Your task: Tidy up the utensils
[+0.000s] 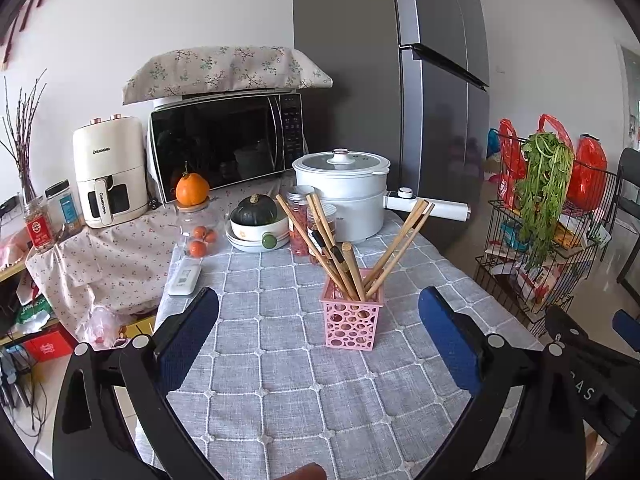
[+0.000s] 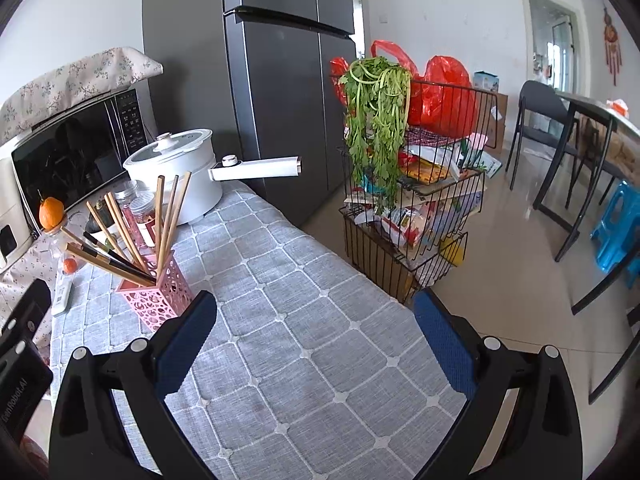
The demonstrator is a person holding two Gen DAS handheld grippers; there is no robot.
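Observation:
A pink perforated holder (image 1: pixel 352 320) stands on the grey checked tablecloth (image 1: pixel 280 380), and several wooden chopsticks (image 1: pixel 344 248) lean out of it in a fan. My left gripper (image 1: pixel 320 332) is open, its blue pads either side of the holder and a little nearer than it, holding nothing. In the right wrist view the same holder (image 2: pixel 154 298) with its chopsticks (image 2: pixel 160 224) sits at the left, just beyond my left pad. My right gripper (image 2: pixel 316 332) is open and empty above the cloth (image 2: pixel 312 340). The right gripper's body shows at the left view's right edge.
A white electric pot (image 1: pixel 344 196) with a long handle, jars, a squash in a bowl (image 1: pixel 256 224), an orange (image 1: pixel 192 188), a microwave (image 1: pixel 228 140) and an air fryer stand behind. A remote (image 1: pixel 184 278) lies left. A wire rack (image 2: pixel 412 200) with greens stands off the table's right edge.

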